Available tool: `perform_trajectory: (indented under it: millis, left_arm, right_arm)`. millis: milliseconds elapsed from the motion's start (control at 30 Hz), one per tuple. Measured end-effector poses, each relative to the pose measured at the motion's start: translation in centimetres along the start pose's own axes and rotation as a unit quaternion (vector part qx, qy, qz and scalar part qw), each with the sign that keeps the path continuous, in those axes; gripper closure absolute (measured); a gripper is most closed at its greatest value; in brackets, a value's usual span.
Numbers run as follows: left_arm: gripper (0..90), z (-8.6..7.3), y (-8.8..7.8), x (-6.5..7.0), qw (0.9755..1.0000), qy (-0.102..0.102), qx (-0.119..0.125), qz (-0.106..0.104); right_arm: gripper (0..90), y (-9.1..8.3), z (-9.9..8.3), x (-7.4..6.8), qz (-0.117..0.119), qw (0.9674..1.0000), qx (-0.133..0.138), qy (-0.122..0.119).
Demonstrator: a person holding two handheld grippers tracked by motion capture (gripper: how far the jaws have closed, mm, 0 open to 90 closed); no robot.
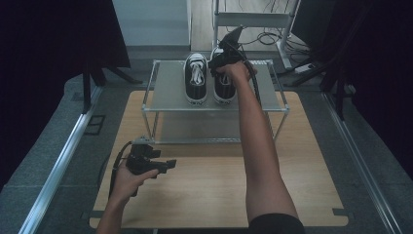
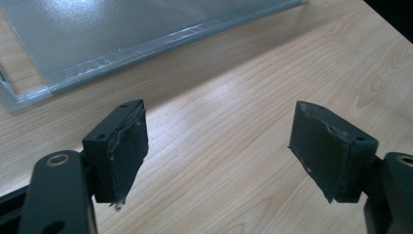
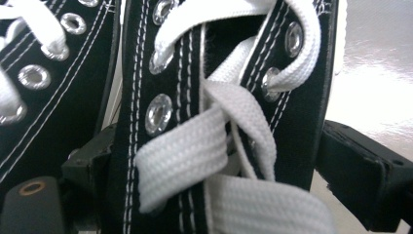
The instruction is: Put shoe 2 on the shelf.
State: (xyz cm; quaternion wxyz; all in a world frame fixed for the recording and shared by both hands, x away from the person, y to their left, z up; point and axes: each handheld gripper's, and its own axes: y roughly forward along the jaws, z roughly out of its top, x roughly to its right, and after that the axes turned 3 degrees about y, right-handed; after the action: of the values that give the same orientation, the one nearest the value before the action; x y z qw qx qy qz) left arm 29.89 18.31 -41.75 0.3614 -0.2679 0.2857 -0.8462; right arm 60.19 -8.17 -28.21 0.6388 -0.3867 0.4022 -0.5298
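The right tool [image 1: 228, 54] is down on the right one of two black canvas sneakers with white laces [image 1: 225, 84], which stand side by side on the top level of a grey metal wire-frame shoe rack [image 1: 168, 105] at the far part of the light wooden desk [image 1: 204, 195]. In the right gripper view, the laced middle of this sneaker [image 3: 214, 122] sits between the two black jaws; the left jaw seems to press the canvas, but on the right side a small gap may remain, so it cannot be told if the tool is really closed on the shoe. The risk from here is probably a weak grip: soft canvas can fold under the jaws, and the shoe could slip or tilt when lifted, and perhaps push the other black sneaker [image 1: 196, 78], which is just beside it. The loose flat laces could also catch on a jaw. The sneaker looks clean, with silver metal eyelets, white stitching and a white rubber toe. The left tool [image 1: 168, 165] hovers low over the desk in front of the rack, its jaws wide apart and holding nothing.
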Motion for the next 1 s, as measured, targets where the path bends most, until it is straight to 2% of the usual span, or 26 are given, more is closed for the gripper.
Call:
perform_trajectory:
  millis: [233, 433, 533, 600, 667, 800, 933, 1000]
  left_arm:
    - [22.1, -0.3, -0.2, 0.1, 1.0, 0.0, 0.004, -0.002]
    - [22.2, -0.4, -0.1, 0.1, 1.0, -0.002, 0.004, -0.002]
    - [22.2, -0.4, -0.1, 0.2, 1.0, -0.002, 0.004, -0.003]
    - [22.2, -0.4, -0.1, 0.2, 1.0, -0.001, 0.002, -0.002]
    - [22.1, -0.4, -0.1, 0.2, 1.0, -0.001, 0.001, 0.0]
    - [22.1, -0.4, -0.3, 0.1, 1.0, -0.001, 0.0, 0.004]
    - [22.1, -0.2, -0.5, 0.3, 1.0, 0.0, 0.001, 0.008]
    - [22.1, -0.2, -0.6, 0.4, 1.0, 0.001, 0.001, 0.008]
  right_arm:
    - [9.8, 1.3, 0.2, -0.7, -0.015, 0.9998, -0.012, 0.009]
    - [8.7, 1.6, 0.3, -0.4, -0.013, 0.9995, -0.019, 0.024]
    - [7.4, 1.9, 0.3, -0.4, -0.014, 0.9995, -0.02, 0.021]
    - [6.5, 1.5, 0.3, -0.6, -0.014, 0.9998, -0.004, 0.016]
    - [8.6, 0.4, 0.2, -0.9, -0.002, 0.9996, 0.026, 0.013]
    - [12.0, -1.7, -0.6, -1.3, 0.018, 0.9982, 0.054, -0.017]
    - [15.3, -3.4, -2.2, -1.3, 0.054, 0.9936, 0.088, -0.048]
    - [15.2, -4.2, -3.1, -1.2, 0.063, 0.9919, 0.093, -0.059]
